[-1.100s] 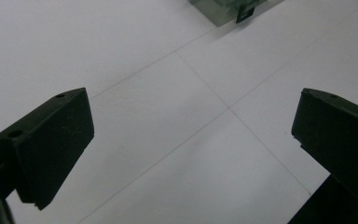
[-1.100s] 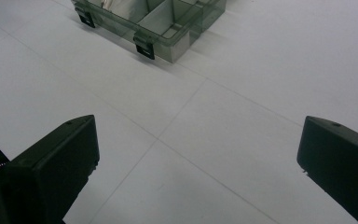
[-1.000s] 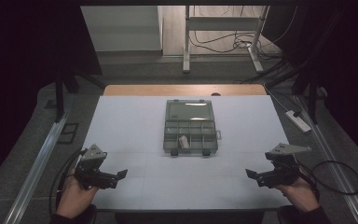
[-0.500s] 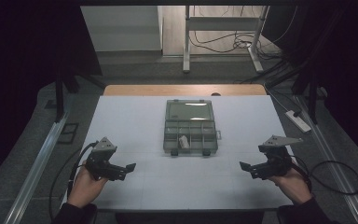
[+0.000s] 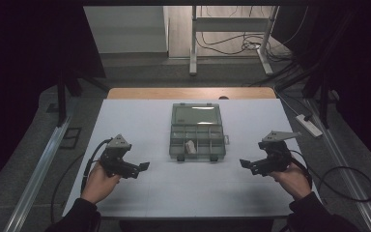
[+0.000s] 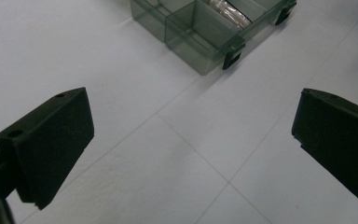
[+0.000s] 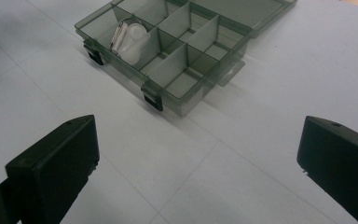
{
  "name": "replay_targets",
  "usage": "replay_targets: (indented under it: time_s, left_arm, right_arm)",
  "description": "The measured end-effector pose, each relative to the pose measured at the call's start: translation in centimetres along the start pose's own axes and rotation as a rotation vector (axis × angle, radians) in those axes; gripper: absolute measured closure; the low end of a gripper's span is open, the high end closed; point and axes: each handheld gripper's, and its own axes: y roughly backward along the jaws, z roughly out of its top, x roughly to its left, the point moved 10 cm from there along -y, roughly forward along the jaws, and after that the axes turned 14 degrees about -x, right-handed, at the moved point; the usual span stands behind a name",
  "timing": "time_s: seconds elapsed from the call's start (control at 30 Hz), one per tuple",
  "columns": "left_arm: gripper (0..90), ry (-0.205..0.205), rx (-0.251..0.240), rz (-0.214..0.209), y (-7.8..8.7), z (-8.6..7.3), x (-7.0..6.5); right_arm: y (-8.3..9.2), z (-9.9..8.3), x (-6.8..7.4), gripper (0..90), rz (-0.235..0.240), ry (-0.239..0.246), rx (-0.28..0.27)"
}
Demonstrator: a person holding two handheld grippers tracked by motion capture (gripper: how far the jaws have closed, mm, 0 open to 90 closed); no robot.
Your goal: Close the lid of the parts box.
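I see the box (image 5: 196, 131) lying open in the middle of the white table (image 5: 140, 116), its lid folded flat toward the far edge and its tray of small compartments toward me. One compartment in the near row holds a pale item (image 5: 190, 146); from the right gripper view it looks like a whitish plastic piece (image 7: 129, 38) beside something ribbed, though I cannot tell what it is. Two dark latches (image 7: 153, 100) sit on the tray's near wall. My left gripper (image 5: 141, 167) hangs low over the table, near and left of the box, and points toward it; in the left gripper view its jaws stand wide apart with nothing between them but bare table, and a corner of the box (image 6: 200, 32) shows ahead. My right gripper (image 5: 245, 164) sits on the other side, near and right of the box, also aimed inward. Its jaws are likewise spread wide and hold nothing. Both are clear of the box, not touching it.
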Motion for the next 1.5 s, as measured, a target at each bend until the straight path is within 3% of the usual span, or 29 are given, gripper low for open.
replay_targets:
  time_s: [0.33,0.53,0.8,0.93,1.27,1.5]
  left_arm:
    - [0.0,0.001,-0.019,-0.003,-1.3,0.9,0.8]
    - [0.0,-0.029,0.002,-0.013,-2.4,1.2,1.0]
    - [0.0,-0.025,0.025,-0.012,-3.8,1.6,1.2]
    - [0.0,-0.039,0.041,-0.010,-4.4,1.8,1.4]
    - [0.0,-0.005,0.054,-0.020,-6.1,2.3,2.0]
    - [0.0,-0.004,0.057,-0.022,-7.2,2.8,2.4]
  right_arm:
    - [-2.0,1.0,0.4,0.0,0.044,0.023,0.006]
    - [-3.1,1.6,0.2,0.0,0.056,-0.003,0.007]
    - [-4.8,2.1,-0.5,0.0,0.072,-0.022,0.015]
    - [-5.8,2.2,-0.8,0.0,0.067,-0.017,0.027]
    - [-8.0,3.3,-1.8,0.0,0.031,-0.016,0.022]
    - [-9.6,3.6,-2.2,0.0,0.020,-0.008,0.036]
